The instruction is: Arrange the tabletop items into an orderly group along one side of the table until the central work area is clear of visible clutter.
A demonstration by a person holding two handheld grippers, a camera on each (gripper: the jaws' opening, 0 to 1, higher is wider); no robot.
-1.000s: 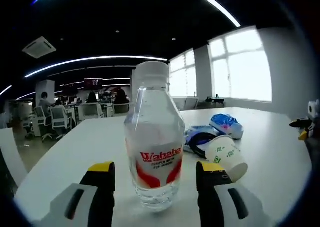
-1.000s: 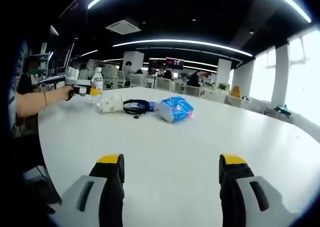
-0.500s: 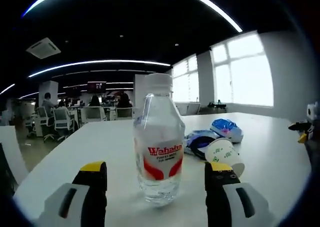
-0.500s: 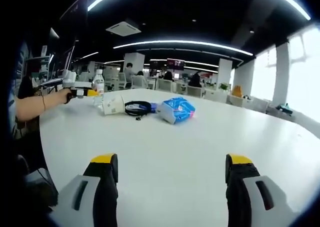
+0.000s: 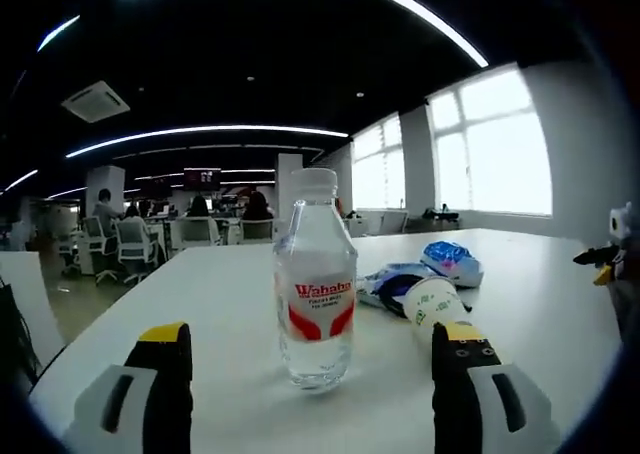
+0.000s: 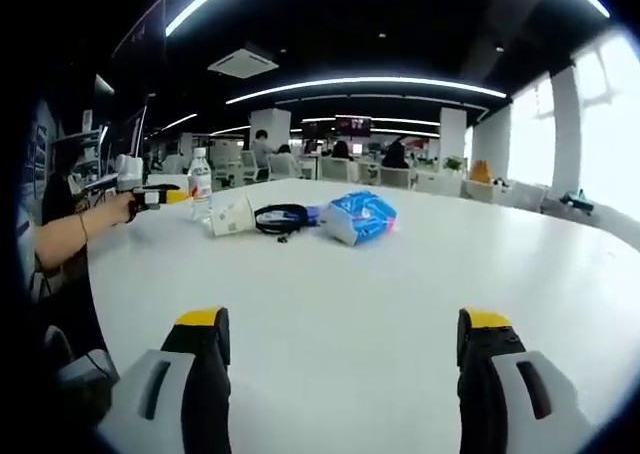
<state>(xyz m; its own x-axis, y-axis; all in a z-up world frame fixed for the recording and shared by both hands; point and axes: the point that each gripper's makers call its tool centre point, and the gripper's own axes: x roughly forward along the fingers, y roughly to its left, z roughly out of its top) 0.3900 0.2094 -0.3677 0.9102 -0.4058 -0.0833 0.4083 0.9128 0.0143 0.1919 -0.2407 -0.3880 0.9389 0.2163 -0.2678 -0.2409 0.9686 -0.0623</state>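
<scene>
The left gripper (image 5: 310,399) has its jaws spread wide and holds nothing; the water bottle (image 5: 316,286) stands upright on the white table (image 5: 200,294) just beyond the yellow tips, between them but apart from both. The right gripper (image 6: 340,374) is also wide and empty, over bare tabletop well apart from everything.

Just right of the bottle a paper cup (image 5: 432,305) lies on its side, its mouth toward the camera, and behind it a dark coiled cable (image 5: 395,284) and a blue packet (image 5: 452,259). In the right gripper view the same row runs bottle (image 6: 200,184), cup (image 6: 232,214), cable (image 6: 281,217), packet (image 6: 360,216) along the far left side, with the person's hand (image 6: 110,209) and left gripper (image 6: 160,196) beside it.

The bottle looks placed, so the good move is probably to draw the left gripper straight out, keeping the right jaw off the cup, which could roll
</scene>
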